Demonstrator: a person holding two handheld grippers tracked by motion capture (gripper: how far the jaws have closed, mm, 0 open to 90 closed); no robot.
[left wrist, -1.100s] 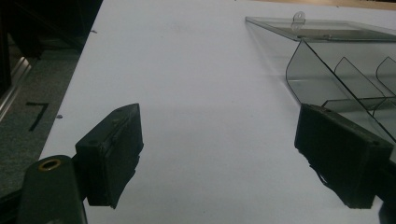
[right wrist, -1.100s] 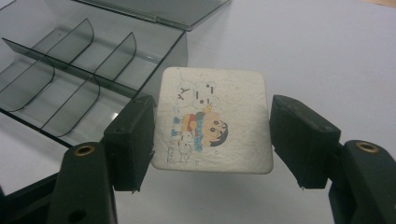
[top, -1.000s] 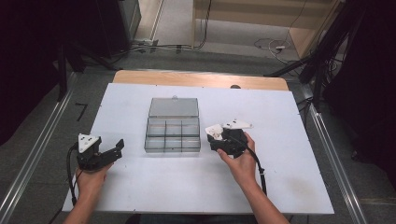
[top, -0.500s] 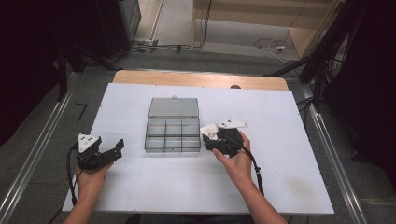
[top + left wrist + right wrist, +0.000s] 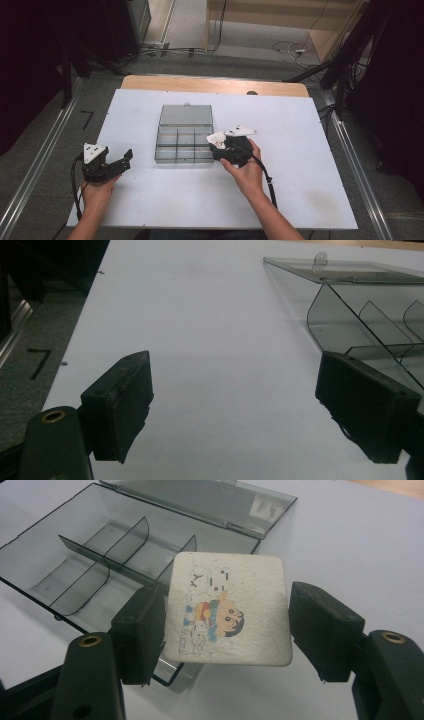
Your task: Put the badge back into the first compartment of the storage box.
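Clamping cartoon card, right hand-held gripper beside organizer box; left hand-held gripper released.

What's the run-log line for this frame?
right hand-held gripper: shut on white cartoon card, at near right corner of open clear divided box | left hand-held gripper: open, empty, left of box

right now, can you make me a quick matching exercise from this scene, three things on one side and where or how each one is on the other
Things:
1. white square card
2. clear divided box
3. left gripper

States:
a. lid folded back, compartments bare
b. open, over bare white table, left of the box
c. between the right gripper's jaws, cartoon print facing up

Pairs: 1-c, 2-a, 3-b
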